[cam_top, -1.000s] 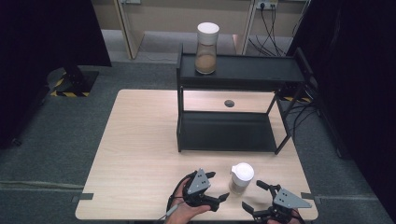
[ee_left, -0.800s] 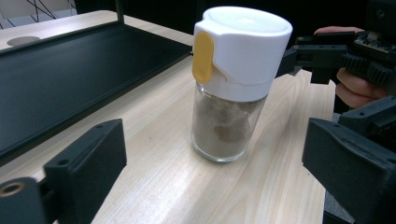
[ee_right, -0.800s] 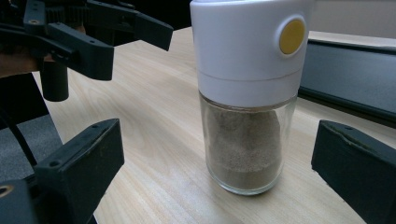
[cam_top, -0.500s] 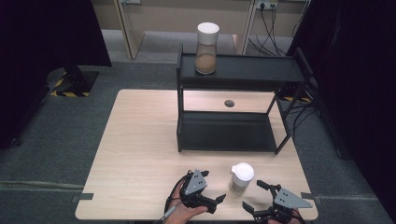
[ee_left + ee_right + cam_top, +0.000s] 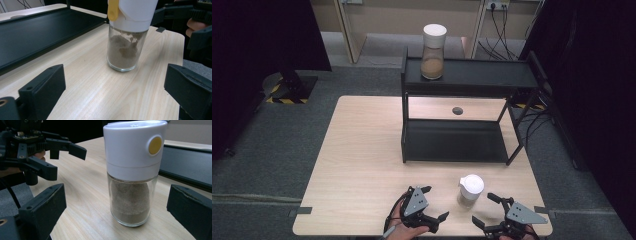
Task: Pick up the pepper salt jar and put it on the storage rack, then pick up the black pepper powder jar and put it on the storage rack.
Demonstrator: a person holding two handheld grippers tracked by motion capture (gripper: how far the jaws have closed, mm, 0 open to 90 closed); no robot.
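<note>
Small glass jar (image 5: 471,189) with white cap and brown powder stands upright on the worktop (image 5: 362,150), near the front edge, just in front of the black shelf rack (image 5: 462,145). It lies between the two claws, touched by neither. Left claw (image 5: 432,204) – jaws have just been opening and stand wide apart, nothing between them; jar ahead of them in the left gripper view (image 5: 126,37). Right claw (image 5: 485,209) – jaws apart, nothing held; jar (image 5: 133,172) stands ahead between the jaw tips, yellow button (image 5: 155,145) on its cap. A second, taller jar (image 5: 433,52) stands on the rack's top shelf, well apart.
</note>
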